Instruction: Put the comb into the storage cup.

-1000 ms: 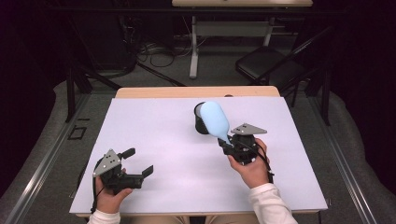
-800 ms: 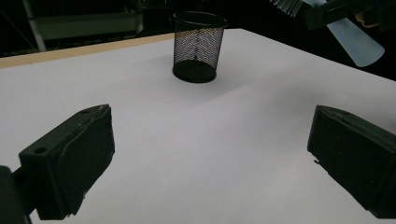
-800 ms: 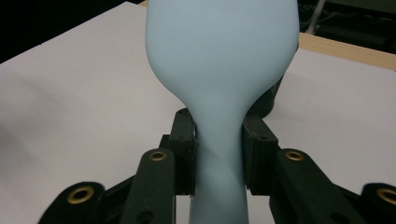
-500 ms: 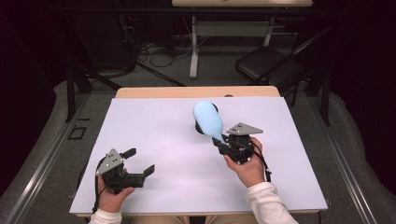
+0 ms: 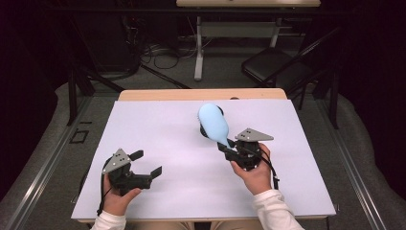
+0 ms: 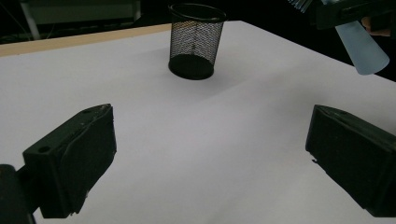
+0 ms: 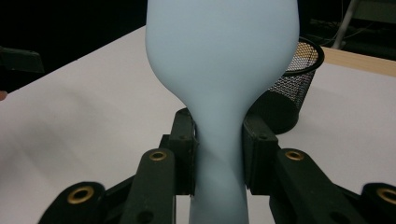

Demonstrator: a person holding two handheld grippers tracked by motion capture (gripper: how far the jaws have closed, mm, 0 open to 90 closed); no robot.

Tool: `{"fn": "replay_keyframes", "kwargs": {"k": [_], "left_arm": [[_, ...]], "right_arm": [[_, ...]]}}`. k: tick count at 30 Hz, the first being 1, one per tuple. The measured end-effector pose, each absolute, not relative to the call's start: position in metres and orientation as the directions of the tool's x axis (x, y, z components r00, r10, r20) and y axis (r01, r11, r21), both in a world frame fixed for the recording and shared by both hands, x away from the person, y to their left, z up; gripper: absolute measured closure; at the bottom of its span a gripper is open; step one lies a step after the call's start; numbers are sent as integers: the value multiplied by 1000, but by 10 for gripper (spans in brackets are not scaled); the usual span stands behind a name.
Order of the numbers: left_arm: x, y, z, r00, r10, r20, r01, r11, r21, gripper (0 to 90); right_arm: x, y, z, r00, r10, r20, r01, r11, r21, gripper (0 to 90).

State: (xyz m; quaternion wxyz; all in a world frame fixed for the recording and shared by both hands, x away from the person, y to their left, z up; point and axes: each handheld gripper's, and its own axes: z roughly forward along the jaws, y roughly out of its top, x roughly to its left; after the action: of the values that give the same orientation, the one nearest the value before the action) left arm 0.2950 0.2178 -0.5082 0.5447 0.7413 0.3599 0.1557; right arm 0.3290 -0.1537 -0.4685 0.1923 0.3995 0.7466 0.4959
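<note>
When starting at the near edge of the white sheet point(image 5: 167, 129), find the left gripper point(image 5: 146, 163) low by the front-left corner, in a hand, jaws spread wide with only bare sheet between them. Plenty of open white surface ahead of it and to its right, out to the middle of the table.

Across on the right, well apart from the left one, see the right gripper point(image 5: 225, 142), also in a hand, raised a little and pointing away and leftward. Clenched on the narrow neck of a pale blue brush point(image 5: 214, 123), pads pressing it from both sides in the right gripper view point(image 7: 219, 154). Wide head of the brush out beyond the jaws, tilted up off the sheet. Free sheet to the right of that hand up to the right edge.

Just behind the brush, note a black mesh cup point(image 6: 196, 42), upright on the sheet, partly covered by the brush head from above. Through the mesh, just its dark base visible. Brush outside the cup, close in front of its rim.

Farther off, a strip of bare wooden tabletop point(image 5: 201, 94) at the far edge, then dark floor with a black chair point(image 5: 273, 69).
</note>
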Motion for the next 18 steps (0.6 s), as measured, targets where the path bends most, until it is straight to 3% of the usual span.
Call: {"fn": "replay_keyframes", "kwargs": {"k": [11, 18], "left_arm": [[306, 192, -494, 724, 656, -212, 398, -147, 906, 20], [311, 177, -481, 741, 642, -199, 397, -178, 901, 20]], "right_arm": [[325, -158, -464, -607, 786, 114, 384, 164, 909, 692], [323, -160, -463, -604, 788, 117, 380, 156, 912, 692]]}}
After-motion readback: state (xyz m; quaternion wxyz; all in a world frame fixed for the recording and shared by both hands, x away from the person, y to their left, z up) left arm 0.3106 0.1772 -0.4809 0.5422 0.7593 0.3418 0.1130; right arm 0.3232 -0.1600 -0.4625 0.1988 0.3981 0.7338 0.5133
